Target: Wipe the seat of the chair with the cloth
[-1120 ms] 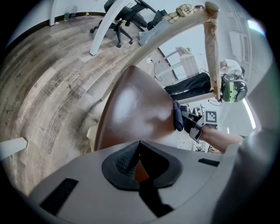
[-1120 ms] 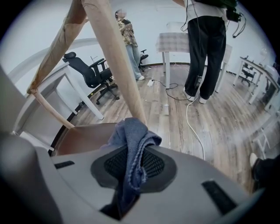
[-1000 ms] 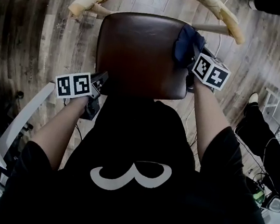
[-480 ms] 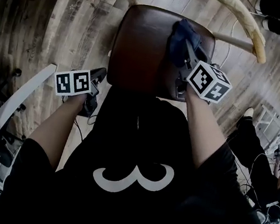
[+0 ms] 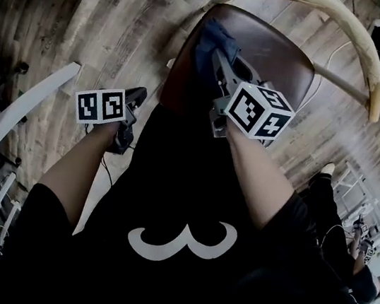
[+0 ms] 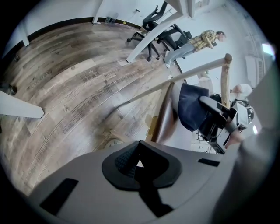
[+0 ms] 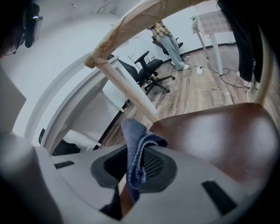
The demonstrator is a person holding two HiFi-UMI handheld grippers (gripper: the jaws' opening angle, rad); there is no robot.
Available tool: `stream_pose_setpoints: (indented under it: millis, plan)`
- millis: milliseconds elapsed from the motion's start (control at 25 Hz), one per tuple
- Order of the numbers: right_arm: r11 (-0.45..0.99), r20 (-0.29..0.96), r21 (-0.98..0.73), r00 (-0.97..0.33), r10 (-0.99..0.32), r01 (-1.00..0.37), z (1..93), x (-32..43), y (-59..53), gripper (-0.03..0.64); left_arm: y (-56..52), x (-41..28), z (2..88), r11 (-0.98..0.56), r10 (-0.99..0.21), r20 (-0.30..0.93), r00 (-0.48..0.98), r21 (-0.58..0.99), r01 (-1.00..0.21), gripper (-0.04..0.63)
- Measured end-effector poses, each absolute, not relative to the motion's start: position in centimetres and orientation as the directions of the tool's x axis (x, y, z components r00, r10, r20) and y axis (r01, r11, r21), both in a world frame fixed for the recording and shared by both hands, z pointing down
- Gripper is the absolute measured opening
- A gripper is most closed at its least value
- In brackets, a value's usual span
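I note right hand-held gripper [image 7: 135, 168] clamping cloth [image 7: 133, 140] at seat [image 5: 276, 61] left edge; left hand-held gripper [image 6: 139, 164] closed, empty; wiping likely unfinished.

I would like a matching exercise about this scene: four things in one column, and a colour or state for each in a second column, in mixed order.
1. cloth
2. chair seat
3. left gripper
4. backrest rail

A. pale wood
B. shut, holding nothing
C. glossy brown
D. blue, clamped in the right gripper

Pairs: 1-D, 2-C, 3-B, 4-A
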State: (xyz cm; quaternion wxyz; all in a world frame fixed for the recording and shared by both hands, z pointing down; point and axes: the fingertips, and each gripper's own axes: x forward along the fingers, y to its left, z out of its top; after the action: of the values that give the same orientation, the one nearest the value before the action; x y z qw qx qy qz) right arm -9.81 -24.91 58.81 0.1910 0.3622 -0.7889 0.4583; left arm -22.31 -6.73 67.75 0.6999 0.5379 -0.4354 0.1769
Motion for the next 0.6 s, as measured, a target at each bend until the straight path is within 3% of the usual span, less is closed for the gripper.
stream_pose_setpoints:
  millis: [320, 600]
  plan:
    - [0.347, 0.611, -0.635, -0.723, -0.323, -0.691, 59.6, -13.6, -22.6, 0.054, -5.1, -24.2, 68.6, 0.416, -0.231, 0.809, 0.540, 0.584, -0.697, 0.012]
    - [0.344, 0.655, -0.602, -0.692, -0.304, -0.721, 62.9, -13.0, -22.3, 0.054, -5.0, -23.7, 68.8, 0.387, -0.209, 0.809, 0.549, 0.584, -0.713, 0.012]
